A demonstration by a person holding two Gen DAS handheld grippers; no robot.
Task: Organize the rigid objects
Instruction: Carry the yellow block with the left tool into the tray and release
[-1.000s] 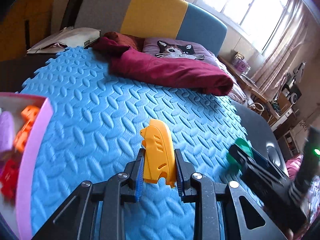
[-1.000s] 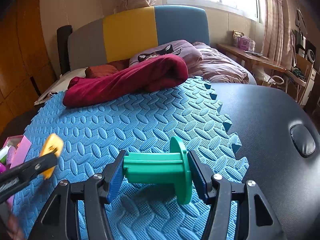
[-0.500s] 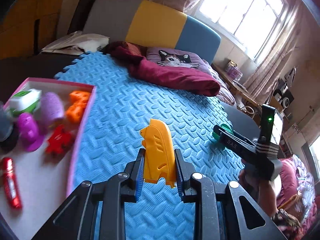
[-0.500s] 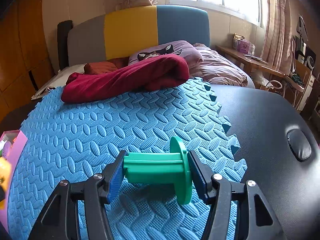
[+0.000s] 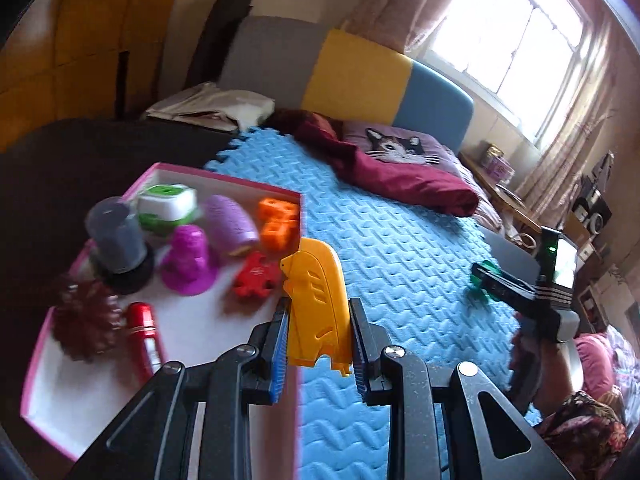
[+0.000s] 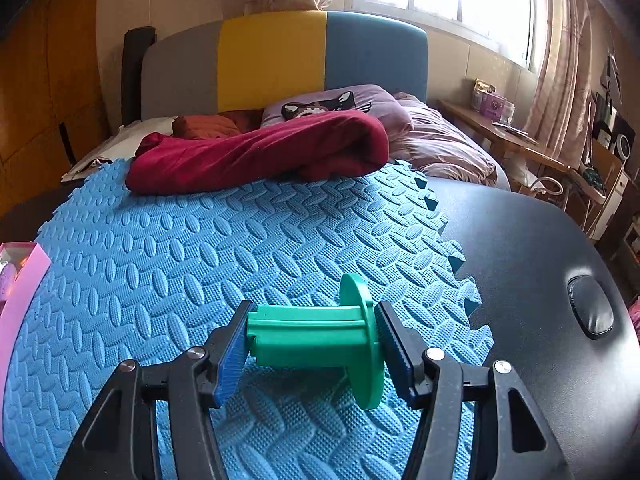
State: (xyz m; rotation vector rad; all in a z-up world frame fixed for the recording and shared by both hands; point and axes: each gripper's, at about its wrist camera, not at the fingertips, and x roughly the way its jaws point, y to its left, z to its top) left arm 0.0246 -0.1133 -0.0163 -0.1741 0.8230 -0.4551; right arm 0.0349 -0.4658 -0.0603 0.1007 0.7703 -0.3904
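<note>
The left gripper (image 5: 318, 338) squeezes a yellow toy piece (image 5: 316, 304) tight between its fingers, over the edge of the pink box (image 5: 40, 360) of toys. The right gripper (image 6: 312, 344) holds a green spool (image 6: 316, 336) sideways above the blue mat (image 6: 200, 248). A red blanket (image 6: 260, 156) lies beyond.

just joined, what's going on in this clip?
A person is sorting small rigid items into a pink box on a blue foam mat, one handheld tool per hand. The left tool is clamped on a yellow plastic piece, held at the box's near edge. The right tool grips a green spool just above the mat. The box already holds several toys.
</note>
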